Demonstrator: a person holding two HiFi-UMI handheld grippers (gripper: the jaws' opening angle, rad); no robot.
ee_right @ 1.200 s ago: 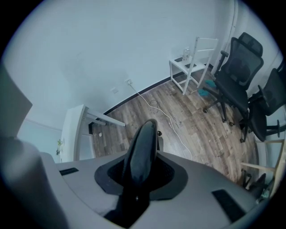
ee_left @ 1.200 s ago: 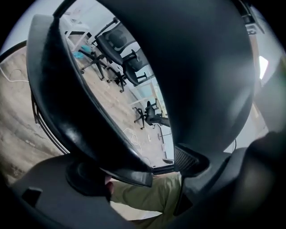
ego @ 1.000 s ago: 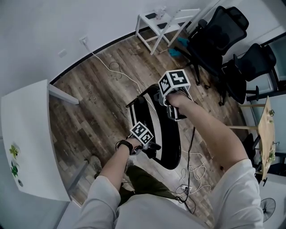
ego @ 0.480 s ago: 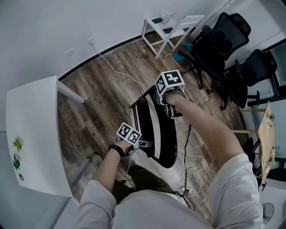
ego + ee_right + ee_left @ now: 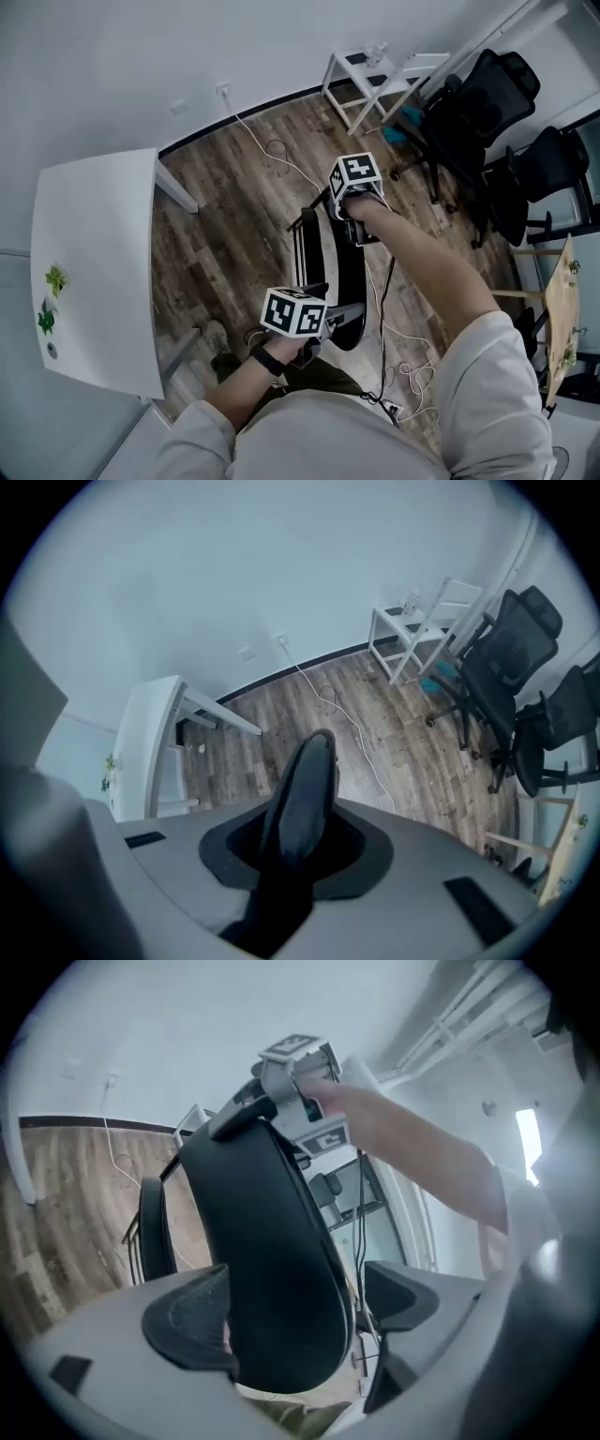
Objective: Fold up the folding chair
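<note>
The black folding chair (image 5: 345,277) stands on the wood floor below me, its seat swung up close to the backrest. My right gripper (image 5: 362,232) points steeply down and is shut on the top edge of the backrest (image 5: 300,794). My left gripper (image 5: 337,321) is at the raised front edge of the seat (image 5: 272,1260). In the left gripper view that edge lies between the jaws, against the left pad (image 5: 192,1321), with a slim gap to the right pad (image 5: 403,1297). The chair's black frame tube (image 5: 155,1227) shows left of the seat.
A white table (image 5: 94,272) stands to the left. A small white side table (image 5: 375,75) and black office chairs (image 5: 492,112) are at the back right. Cables (image 5: 398,333) trail on the floor beside the chair. A wooden board (image 5: 562,300) stands at the right edge.
My left gripper has risen with the seat's front edge, and the seat has swung up toward the backrest. The right gripper stays on the backrest top, shifted a little.
</note>
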